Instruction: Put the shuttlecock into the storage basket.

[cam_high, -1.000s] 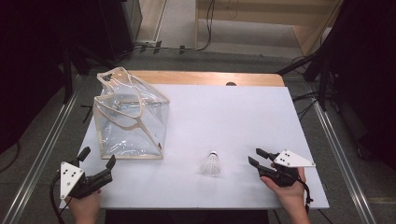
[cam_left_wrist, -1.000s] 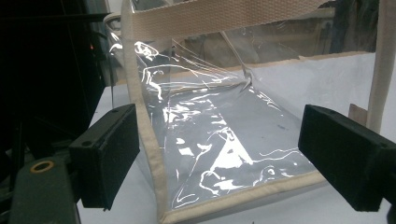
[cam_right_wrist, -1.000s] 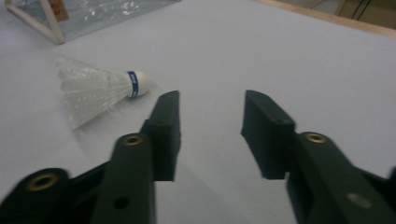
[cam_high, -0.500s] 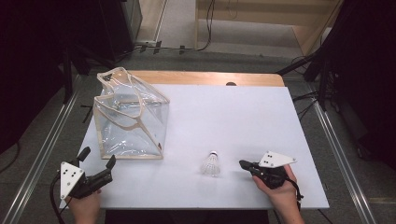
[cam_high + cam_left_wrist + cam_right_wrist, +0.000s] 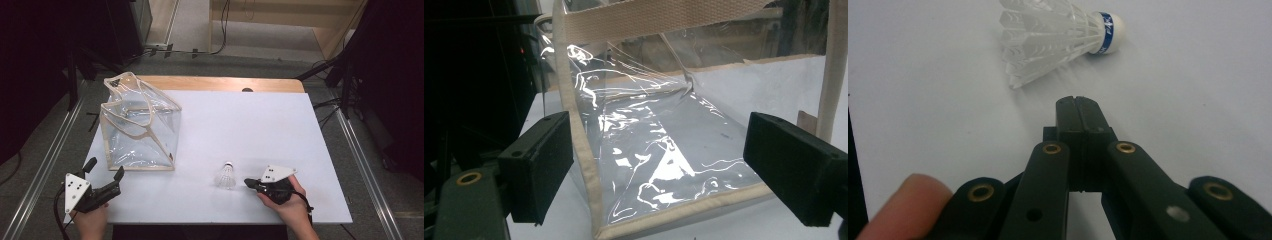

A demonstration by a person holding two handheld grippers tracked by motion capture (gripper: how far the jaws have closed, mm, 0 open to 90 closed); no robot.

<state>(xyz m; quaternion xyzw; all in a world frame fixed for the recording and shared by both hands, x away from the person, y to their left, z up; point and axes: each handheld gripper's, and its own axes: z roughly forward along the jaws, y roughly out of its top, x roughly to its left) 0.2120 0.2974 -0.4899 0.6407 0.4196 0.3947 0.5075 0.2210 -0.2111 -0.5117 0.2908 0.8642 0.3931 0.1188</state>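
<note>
So my right gripper (image 5: 248, 183) has its two black jaws pressed flat together with nothing between them, they've just been closing, and the tips point at the white feathered shuttlecock with the blue band round its cork (image 5: 226, 176). The shuttlecock lies on its side on the white tabletop (image 5: 250, 125), just beside my right gripper's tips but not touching them. In the right gripper view the shuttlecock (image 5: 1058, 32) sits right past the closed tips (image 5: 1078, 107), cork end pointing off to the right of that view and the feather skirt fanned out nearest the jaws. My left gripper (image 5: 105, 175) is well apart from the shuttlecock, over at the near left corner of the tabletop, jaws spread wide and holding nothing. It's aimed at the clear plastic tote bag with beige fabric trim and straps (image 5: 137, 127), which stands well to the left of the shuttlecock and further back. In the left gripper view the bag's lower corner (image 5: 649, 165) sits between my open jaws, not touched by either pad.
</note>
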